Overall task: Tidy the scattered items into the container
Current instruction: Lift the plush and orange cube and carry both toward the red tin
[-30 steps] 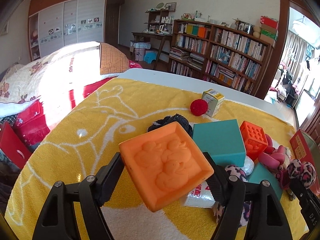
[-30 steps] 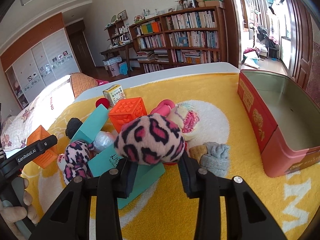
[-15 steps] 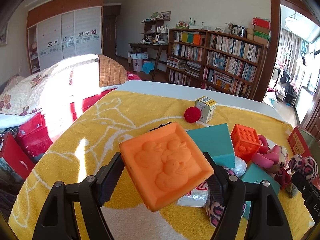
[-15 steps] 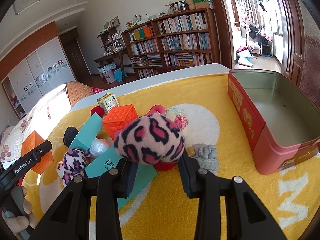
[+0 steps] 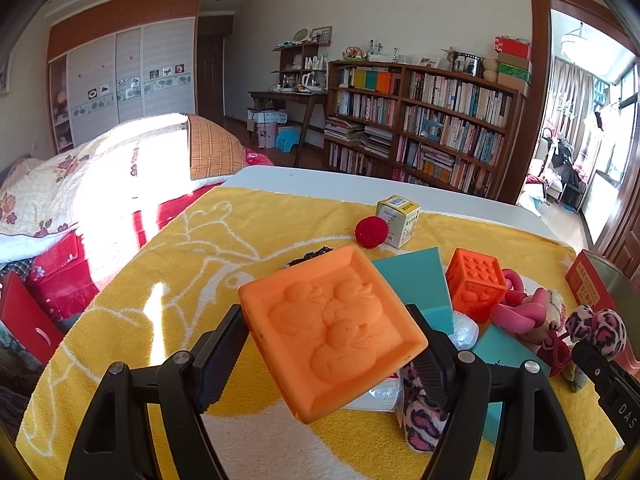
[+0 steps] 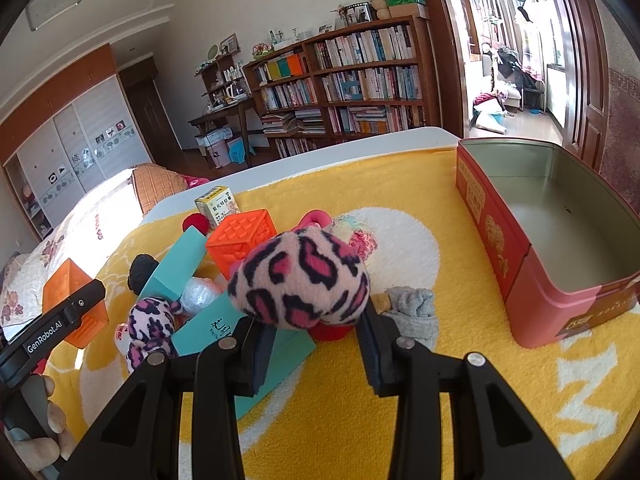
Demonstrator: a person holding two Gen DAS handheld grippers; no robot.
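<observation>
**2 toys held above the yellow towel**

The left gripper (image 5: 334,354) clamps a soft orange block (image 5: 332,330), its square face embossed with 3 ducks and tilted, lifted over the yellow towel (image 5: 168,280). The right gripper (image 6: 308,332) pinches a pink leopard-print plush ball (image 6: 298,278) between its narrow jaws.

Just beyond them lies the pile: a teal box (image 6: 176,266), a crumpled clear wrapper (image 6: 198,294), a grey sock (image 6: 414,308) and an orange studded cube (image 6: 242,242). Farther off sit a red pom-pom (image 5: 371,232) and a small carton (image 5: 398,220). The red tin (image 6: 492,236) stands open at the right, apart from the pile, with bare towel between.
</observation>
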